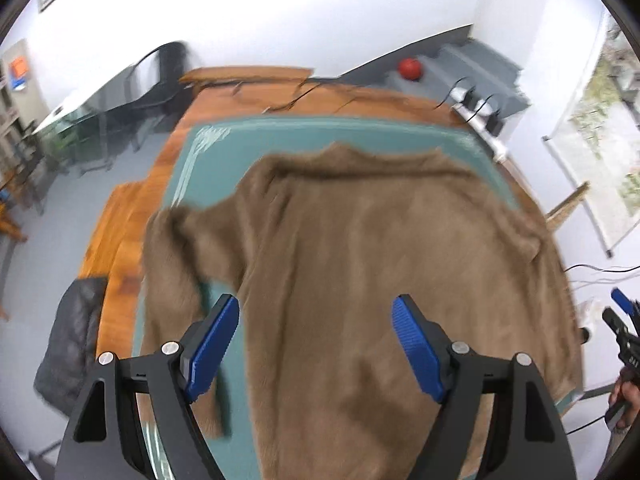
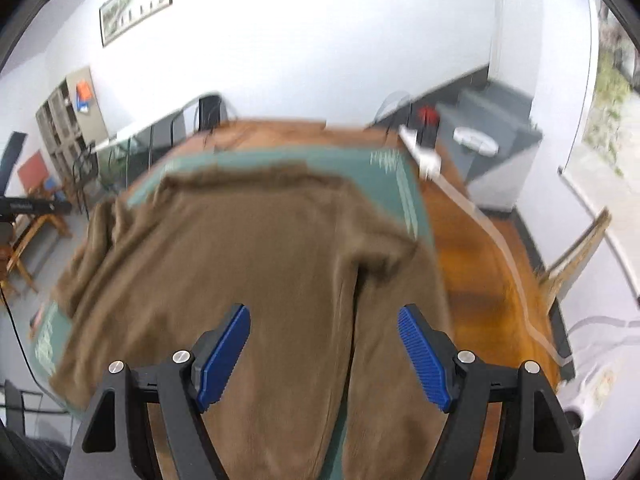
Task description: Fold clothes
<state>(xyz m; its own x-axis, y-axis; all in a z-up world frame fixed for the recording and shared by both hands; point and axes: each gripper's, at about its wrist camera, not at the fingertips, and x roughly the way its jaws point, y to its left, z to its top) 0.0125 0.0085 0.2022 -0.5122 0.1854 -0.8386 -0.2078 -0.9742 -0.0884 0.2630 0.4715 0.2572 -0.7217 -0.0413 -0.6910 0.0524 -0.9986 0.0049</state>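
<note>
A brown long-sleeved sweater (image 1: 360, 248) lies spread flat on a teal mat (image 1: 320, 132), collar toward the far side. Its left sleeve (image 1: 176, 264) hangs down along the mat's left edge. My left gripper (image 1: 316, 312) is open and empty above the sweater's lower left part. In the right wrist view the sweater (image 2: 224, 256) fills the middle, with its right sleeve (image 2: 396, 320) lying along the body. My right gripper (image 2: 324, 320) is open and empty above the gap between body and right sleeve. The right gripper also shows in the left wrist view (image 1: 624, 312) at the far right edge.
The mat (image 2: 384, 176) lies on a wooden table (image 1: 248, 96) whose bare wood (image 2: 472, 248) shows on the right. A dark jacket (image 1: 72, 344) hangs at the table's left. A power strip with cables (image 1: 480, 112) sits at the far right corner. A red ball (image 1: 410, 69) lies beyond.
</note>
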